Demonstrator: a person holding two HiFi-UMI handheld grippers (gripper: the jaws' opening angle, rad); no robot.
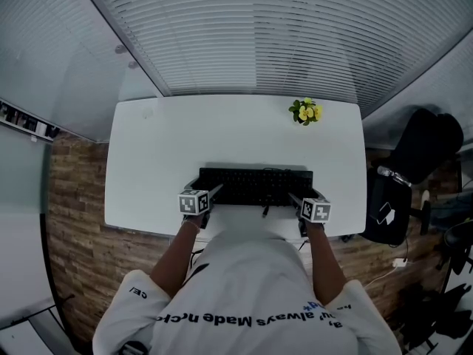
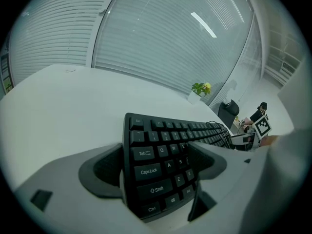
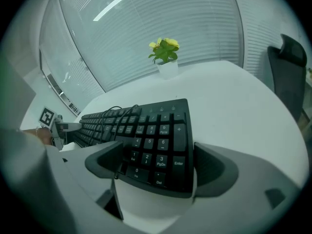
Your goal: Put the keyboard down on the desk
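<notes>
On the white desk (image 1: pixel 148 161), the head view shows the keyboard (image 1: pixel 255 186) lying flat near the front edge, with the left gripper (image 1: pixel 213 194) and right gripper (image 1: pixel 297 199) at its two ends. In the left gripper view the jaws straddle the Caps Lock end, parted and seemingly just off it. In the right gripper view the jaws stand wide around the number pad without pressing. If a pad catches on pulling back, it could drag the keyboard toward the edge, and the cable (image 3: pixel 114 112) might snag.
</notes>
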